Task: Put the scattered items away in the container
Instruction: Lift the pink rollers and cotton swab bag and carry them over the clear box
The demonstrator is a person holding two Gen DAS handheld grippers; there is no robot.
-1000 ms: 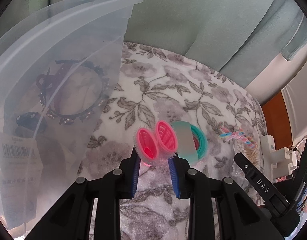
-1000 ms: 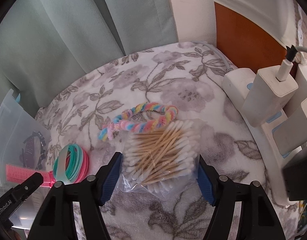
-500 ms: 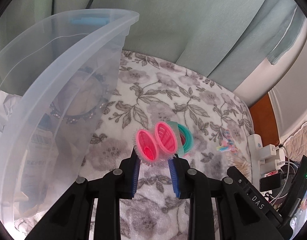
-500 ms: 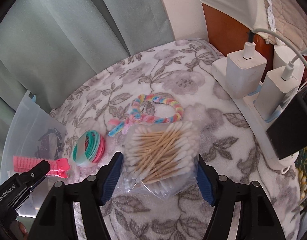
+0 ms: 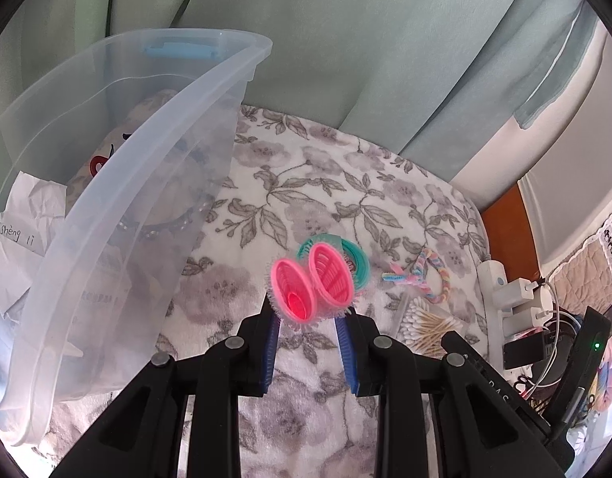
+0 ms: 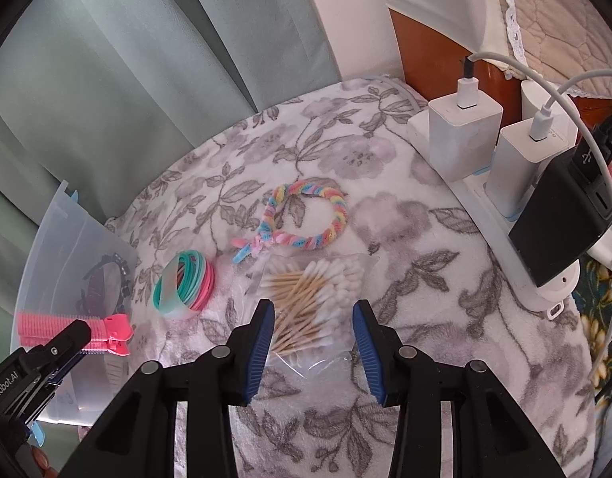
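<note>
The pink hair rollers (image 5: pixel 312 285) sit pinched in my left gripper (image 5: pixel 308 320), up in the air above the flowery blanket (image 5: pixel 306 183) and just to the right of the clear box (image 5: pixel 118 183). From my left camera I look straight into their round open ends, so they point away from me, and I see into the box, where a dark beaded band (image 5: pixel 162 227) and a crumpled paper (image 5: pixel 31 215) lie. My right camera shows the same rollers (image 6: pixel 73 328) from the side, long and lying flat, next to the box wall (image 6: pixel 63 247). It also shows things more clearly: the bag of cotton buds (image 6: pixel 310 298) lies on the blanket right between my right gripper's (image 6: pixel 313 318) blue fingers (image 6: pixel 262 334). The jaws have just been closing in on the bag, but I cannot tell if they press it. The sticks point slantwise, from near left to far right. Beyond the bag lies the rainbow braided loop (image 6: pixel 306 215), and to its left the green and pink hair ties (image 6: pixel 186 285) stand on edge. White chargers (image 6: pixel 461 139) sit plugged in on the right.
</note>
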